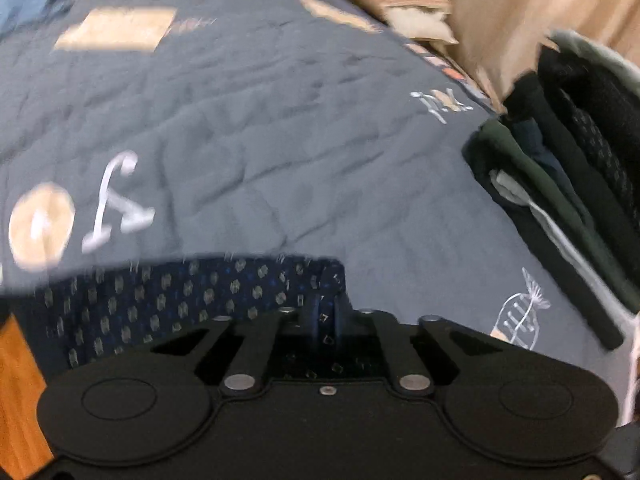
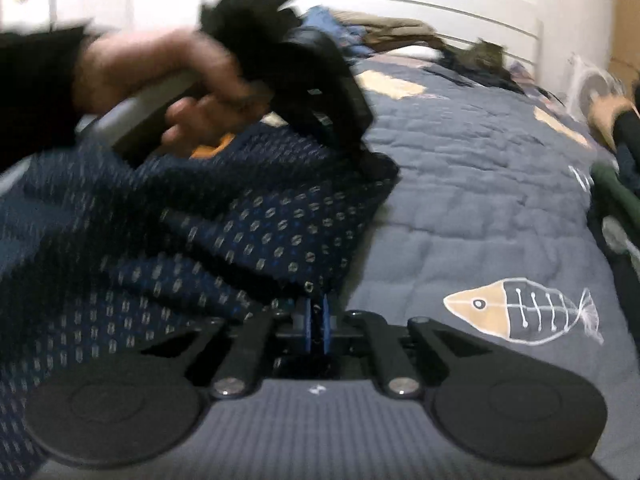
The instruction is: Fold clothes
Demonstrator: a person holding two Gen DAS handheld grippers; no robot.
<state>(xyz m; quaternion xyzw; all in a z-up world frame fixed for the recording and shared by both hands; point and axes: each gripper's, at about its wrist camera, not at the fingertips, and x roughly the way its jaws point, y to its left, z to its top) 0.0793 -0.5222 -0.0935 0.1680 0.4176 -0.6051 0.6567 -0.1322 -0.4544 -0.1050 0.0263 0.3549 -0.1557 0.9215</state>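
Overhead, left hand above garment

The left tongs are matte black: two round housings with raised discs flank a central silver screw, and angled link arms on silver pivot pins run forward to narrow blue-edged pads. The right tongs have the same black housings, links and blue pads, but a ribbed grey panel with a small white mark lies behind the screw line. The left hand grips a grey handle; its sleeve is black.
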